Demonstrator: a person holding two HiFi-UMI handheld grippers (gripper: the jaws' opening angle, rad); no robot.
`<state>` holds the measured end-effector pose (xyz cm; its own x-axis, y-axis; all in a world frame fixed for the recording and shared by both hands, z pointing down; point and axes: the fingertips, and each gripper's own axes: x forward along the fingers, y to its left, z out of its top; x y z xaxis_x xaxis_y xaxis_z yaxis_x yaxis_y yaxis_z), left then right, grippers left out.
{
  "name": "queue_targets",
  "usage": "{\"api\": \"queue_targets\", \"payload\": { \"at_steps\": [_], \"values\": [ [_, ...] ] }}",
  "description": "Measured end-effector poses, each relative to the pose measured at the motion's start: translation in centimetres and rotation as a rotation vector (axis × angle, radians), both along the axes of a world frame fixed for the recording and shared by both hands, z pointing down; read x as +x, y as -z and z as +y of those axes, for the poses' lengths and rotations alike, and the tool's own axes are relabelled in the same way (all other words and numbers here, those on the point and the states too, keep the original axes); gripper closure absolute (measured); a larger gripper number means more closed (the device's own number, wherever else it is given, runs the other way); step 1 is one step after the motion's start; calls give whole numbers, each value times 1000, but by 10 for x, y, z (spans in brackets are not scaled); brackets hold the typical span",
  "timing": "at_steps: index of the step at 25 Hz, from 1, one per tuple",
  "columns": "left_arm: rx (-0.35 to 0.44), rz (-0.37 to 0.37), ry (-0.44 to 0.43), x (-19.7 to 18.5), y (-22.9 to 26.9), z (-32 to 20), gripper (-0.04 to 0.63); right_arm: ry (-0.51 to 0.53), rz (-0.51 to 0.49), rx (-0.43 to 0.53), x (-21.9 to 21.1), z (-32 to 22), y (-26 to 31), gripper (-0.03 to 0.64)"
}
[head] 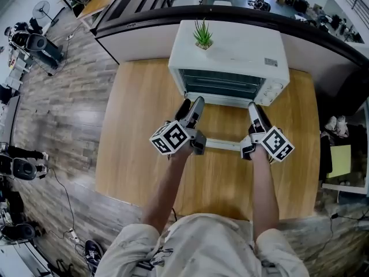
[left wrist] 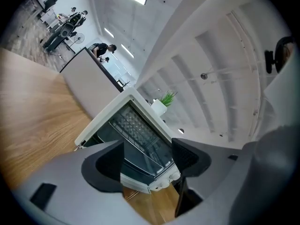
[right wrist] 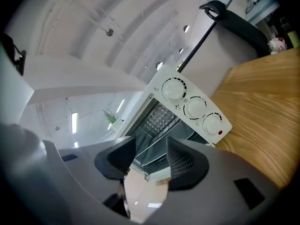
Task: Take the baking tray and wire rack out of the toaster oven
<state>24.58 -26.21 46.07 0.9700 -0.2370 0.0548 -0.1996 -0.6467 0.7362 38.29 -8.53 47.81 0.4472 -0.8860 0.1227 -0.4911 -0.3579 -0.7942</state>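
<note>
Your left gripper (left wrist: pixel 147 144) has its jaws well apart with nothing between them. Your right gripper (right wrist: pixel 151 142) is also parted and empty, though set narrower, with the glass of the lowered door shining just beneath it. Both hover level over that door, one at each side, and the door handle (head: pixel 222 145) lies across between them. Beyond stands the toaster oven (head: pixel 230 51), at the middle of the worktop's (head: pixel 138 126) back edge, with a small plant (head: pixel 203 34) on top. The wire rack (left wrist: pixel 133 124) shows as a grid inside the cavity. The baking tray is probably in there too, but it can't be told apart from the dark interior. Expect both to be light, stiff, slick metal that may snag on the rails or tip. Take each by its front edge, one gripper near each front corner, and draw it out level.
</note>
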Motion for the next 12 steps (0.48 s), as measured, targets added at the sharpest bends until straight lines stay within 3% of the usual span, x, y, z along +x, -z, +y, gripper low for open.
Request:
{"api": "queue_targets", "payload": {
  "at_steps": [5,12],
  "values": [
    [-116,35,19,20,-15,-15,264,14,-67,57,15,-22,-13,417],
    [-162,34,23,44,-36,-34,268,-32,-163,130,41,-47,-34,419]
  ]
}}
